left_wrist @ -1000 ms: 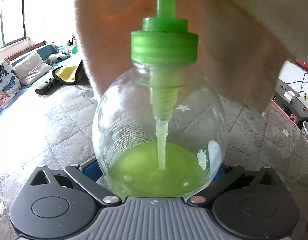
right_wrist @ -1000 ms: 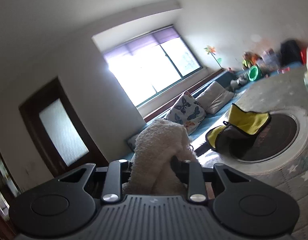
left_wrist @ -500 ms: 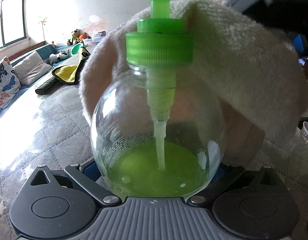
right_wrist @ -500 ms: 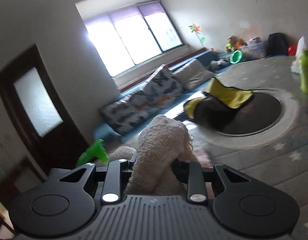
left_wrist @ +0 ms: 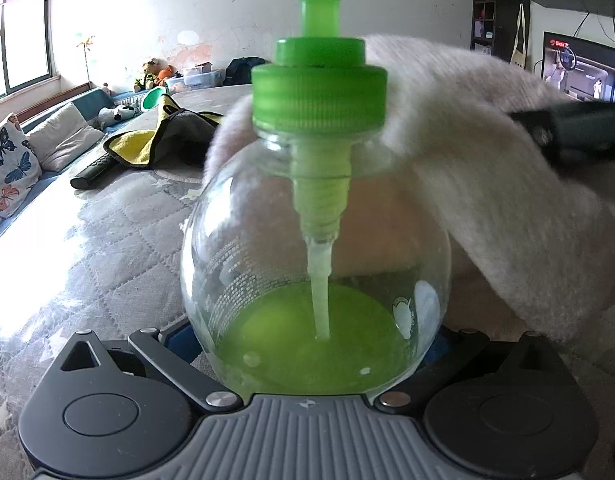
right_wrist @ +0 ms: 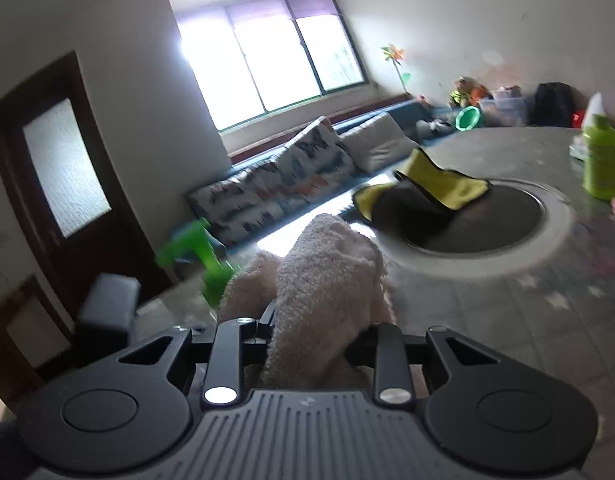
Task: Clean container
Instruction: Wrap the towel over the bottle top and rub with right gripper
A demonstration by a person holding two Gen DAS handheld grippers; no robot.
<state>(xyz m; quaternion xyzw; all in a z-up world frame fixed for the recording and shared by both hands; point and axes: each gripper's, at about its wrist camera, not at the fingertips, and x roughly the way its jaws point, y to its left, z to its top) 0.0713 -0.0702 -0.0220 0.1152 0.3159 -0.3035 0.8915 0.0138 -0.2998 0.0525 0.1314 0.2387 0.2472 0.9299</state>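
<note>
Towel [left_wrist: 487,184] against bottle's [left_wrist: 315,280] far right side.

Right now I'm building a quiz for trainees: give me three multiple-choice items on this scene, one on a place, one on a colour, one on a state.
1. Where is the towel relative to the bottle?
A. Under it
B. Behind it, at its right shoulder
C. Stuffed inside it

2. What colour is the bottle's cap?
A. Green
B. Red
C. White

3. What is the right gripper doing?
A. Open, holding nothing
B. Shut on the bottle
C. Shut on the towel

Answers:
1 B: the left view shows the towel draped behind the glass.
2 A: cap and pump are bright green.
3 C: the right view shows the towel pinched in it.
</note>
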